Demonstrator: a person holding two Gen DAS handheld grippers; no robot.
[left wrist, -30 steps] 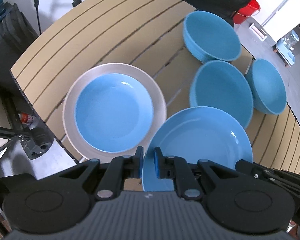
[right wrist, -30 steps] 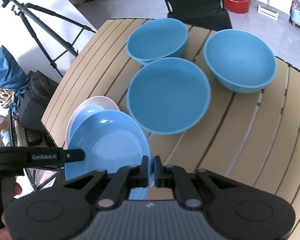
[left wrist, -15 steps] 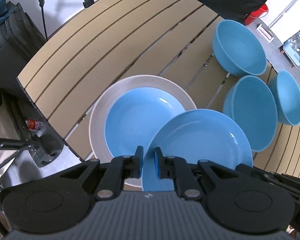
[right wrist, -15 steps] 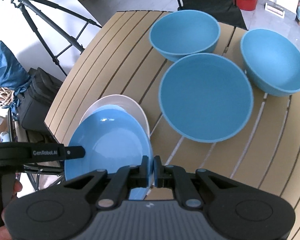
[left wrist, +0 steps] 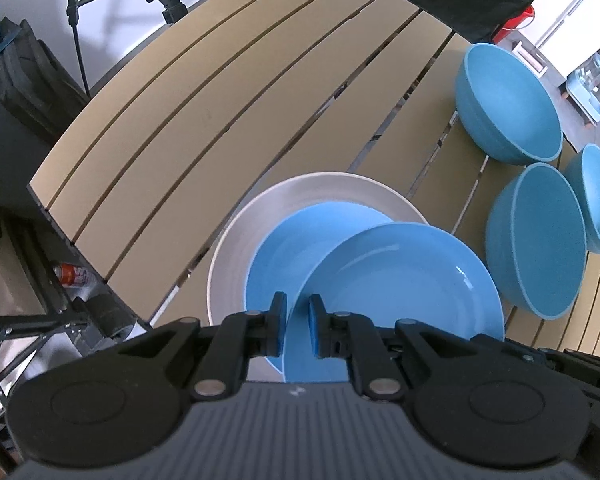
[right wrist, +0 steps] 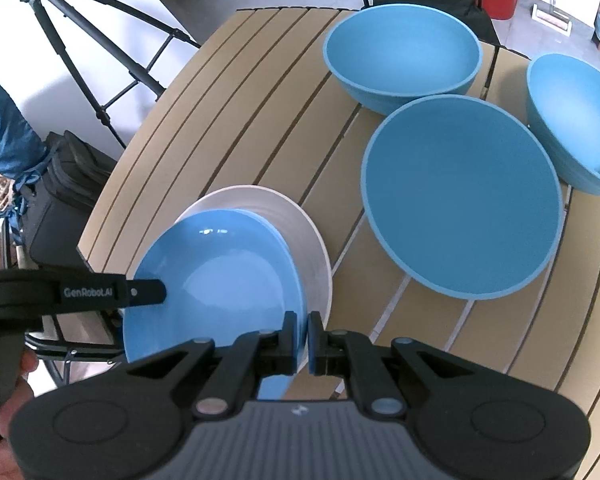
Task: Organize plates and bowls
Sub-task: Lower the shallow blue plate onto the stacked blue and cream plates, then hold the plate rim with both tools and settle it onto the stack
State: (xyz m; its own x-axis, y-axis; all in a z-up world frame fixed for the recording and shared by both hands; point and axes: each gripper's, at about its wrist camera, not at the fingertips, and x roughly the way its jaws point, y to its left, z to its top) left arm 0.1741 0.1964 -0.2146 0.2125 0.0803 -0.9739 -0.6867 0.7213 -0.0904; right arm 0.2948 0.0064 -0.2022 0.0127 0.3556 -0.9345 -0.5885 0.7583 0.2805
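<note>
Blue plate (left wrist: 400, 276) between both tools

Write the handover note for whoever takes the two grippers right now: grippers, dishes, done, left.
Left gripper: shut on the near rim of the carried blue plate.
Right gripper: shut on the same plate's opposite rim.
Carried plate: held tilted, partly over the stack, not yet set down.
Stack: a blue plate lying on the white plate near the table edge.
Three blue bowls stand separate on the far side.
Done: two plates stacked.
Left: lower this plate onto the stack, release both grips, then nest the bowls.
</note>
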